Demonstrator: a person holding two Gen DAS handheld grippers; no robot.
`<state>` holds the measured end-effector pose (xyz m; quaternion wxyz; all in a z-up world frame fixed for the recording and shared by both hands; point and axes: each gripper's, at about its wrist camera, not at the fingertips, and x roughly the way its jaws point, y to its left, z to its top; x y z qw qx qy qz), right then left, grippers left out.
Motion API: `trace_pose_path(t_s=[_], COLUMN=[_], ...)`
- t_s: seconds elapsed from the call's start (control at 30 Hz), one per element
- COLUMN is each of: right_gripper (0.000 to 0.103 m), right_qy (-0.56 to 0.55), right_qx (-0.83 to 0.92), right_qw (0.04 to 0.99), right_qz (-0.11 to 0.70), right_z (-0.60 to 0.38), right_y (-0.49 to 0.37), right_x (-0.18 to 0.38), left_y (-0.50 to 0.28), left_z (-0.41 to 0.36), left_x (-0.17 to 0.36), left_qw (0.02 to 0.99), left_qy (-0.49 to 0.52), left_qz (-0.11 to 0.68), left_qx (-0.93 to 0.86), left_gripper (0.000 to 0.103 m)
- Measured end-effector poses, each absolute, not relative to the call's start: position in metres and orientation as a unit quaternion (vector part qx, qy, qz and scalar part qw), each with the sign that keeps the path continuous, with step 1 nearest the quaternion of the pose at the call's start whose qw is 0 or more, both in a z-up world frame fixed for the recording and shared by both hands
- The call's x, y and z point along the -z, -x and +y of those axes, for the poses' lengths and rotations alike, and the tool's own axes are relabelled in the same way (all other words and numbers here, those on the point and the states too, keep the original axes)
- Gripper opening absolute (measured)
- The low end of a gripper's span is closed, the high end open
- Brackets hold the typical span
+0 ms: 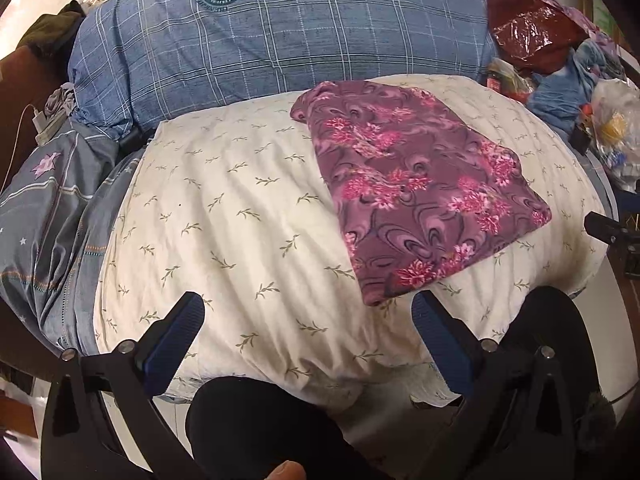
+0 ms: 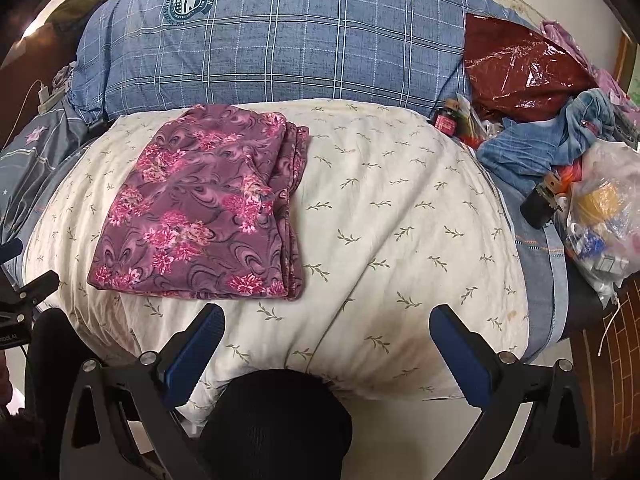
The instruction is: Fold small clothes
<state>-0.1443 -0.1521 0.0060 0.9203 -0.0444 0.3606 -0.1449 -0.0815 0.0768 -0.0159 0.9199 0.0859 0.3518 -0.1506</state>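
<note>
A purple cloth with pink flowers [image 1: 416, 184] lies folded into a flat rectangle on a cream quilt with small leaf sprigs [image 1: 240, 220]. In the right wrist view the folded cloth [image 2: 208, 208] sits left of centre on the quilt [image 2: 400, 220], its stacked edges along its right side. My left gripper [image 1: 308, 308] is open and empty, above the quilt's near edge, just short of the cloth's near corner. My right gripper [image 2: 326, 320] is open and empty, over bare quilt to the right of the cloth.
A blue plaid duvet [image 2: 280, 40] is piled behind the quilt. At the right lie a dark red plastic packet [image 2: 520, 68], blue jeans [image 2: 552, 136], a small bottle [image 2: 444, 122] and a clear bag of items [image 2: 604, 220]. Grey bedding [image 1: 52, 208] lies at the left.
</note>
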Motion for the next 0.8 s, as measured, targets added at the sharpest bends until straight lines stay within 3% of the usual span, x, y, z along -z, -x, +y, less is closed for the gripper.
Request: trace_pose_path(t_s=[0.47,0.8], right_gripper=[0.103,0.103], right_qy=[0.063,0.077], right_qx=[0.177,0.17], right_qw=[0.901,0.91], right_qz=[0.391,0.37], right_z=[-0.148,-0.141], right_y=[0.133,0.135], right_x=[-0.003,-0.012], left_y=[0.083,0.082], left_z=[0.069,0.068], left_x=[0.017,0.018], left_qw=[0.917,0.915], left_qy=[-0.09,-0.087], left_qz=[0.355,0.357], left_qx=[0.16,0.168], left_gripper=[0.103,0.103])
